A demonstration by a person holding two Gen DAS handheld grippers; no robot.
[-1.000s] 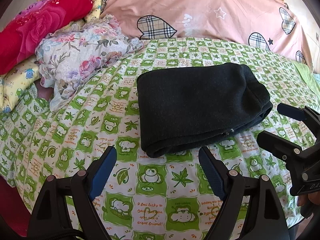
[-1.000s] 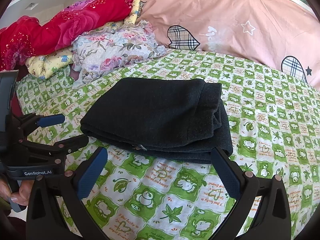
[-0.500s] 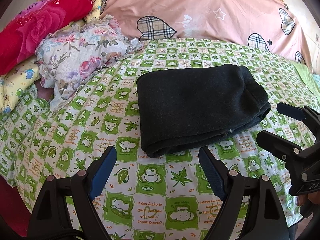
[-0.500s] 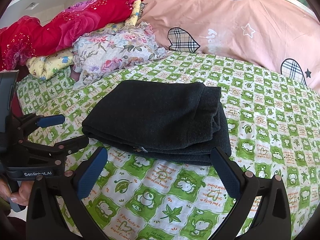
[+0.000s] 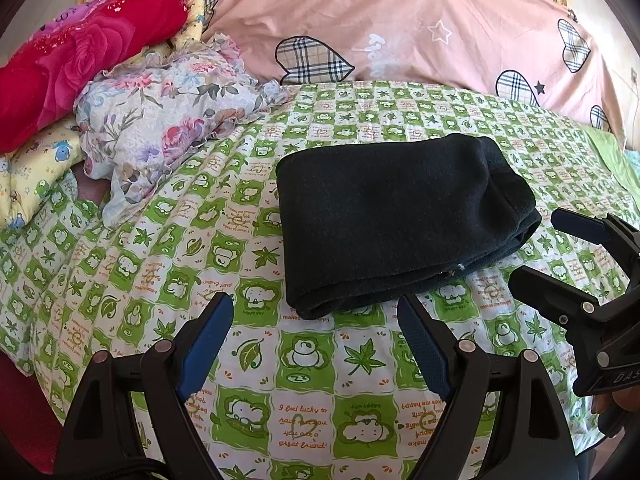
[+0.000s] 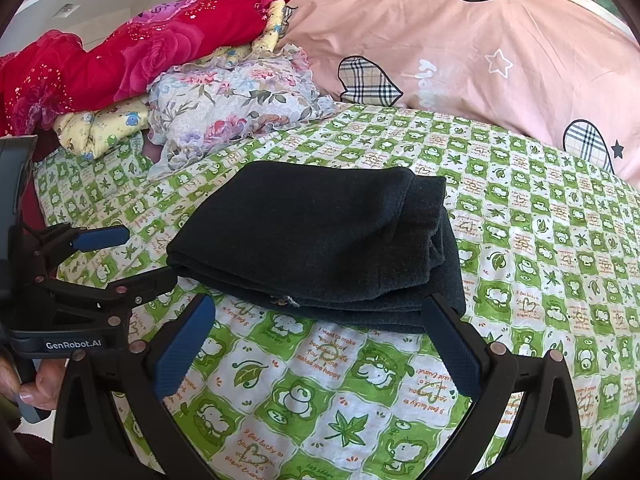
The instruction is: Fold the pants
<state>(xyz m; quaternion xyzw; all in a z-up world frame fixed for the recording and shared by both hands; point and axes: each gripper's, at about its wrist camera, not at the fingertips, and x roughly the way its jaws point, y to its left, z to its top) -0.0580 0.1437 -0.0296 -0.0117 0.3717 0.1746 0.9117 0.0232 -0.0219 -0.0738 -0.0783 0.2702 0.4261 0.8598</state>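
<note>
The dark pants (image 5: 396,216) lie folded into a thick rectangular bundle on the green and white patterned bedsheet (image 5: 160,248). They also show in the right wrist view (image 6: 320,240). My left gripper (image 5: 316,312) is open and empty, just short of the bundle's near edge. My right gripper (image 6: 318,312) is open and empty, its tips close to the bundle's near edge. Each gripper shows in the other's view: the right one (image 5: 560,248) at the right, the left one (image 6: 124,256) at the left.
A large pink pillow with plaid hearts (image 5: 420,28) lies along the back. A floral cloth (image 5: 160,112), a red rose blanket (image 5: 72,60) and a yellow printed cloth (image 5: 28,176) are piled at the back left. The bed's near edge (image 5: 44,392) drops at lower left.
Both grippers have drawn back slightly from the folded pants and stay open. The pants have not moved.
</note>
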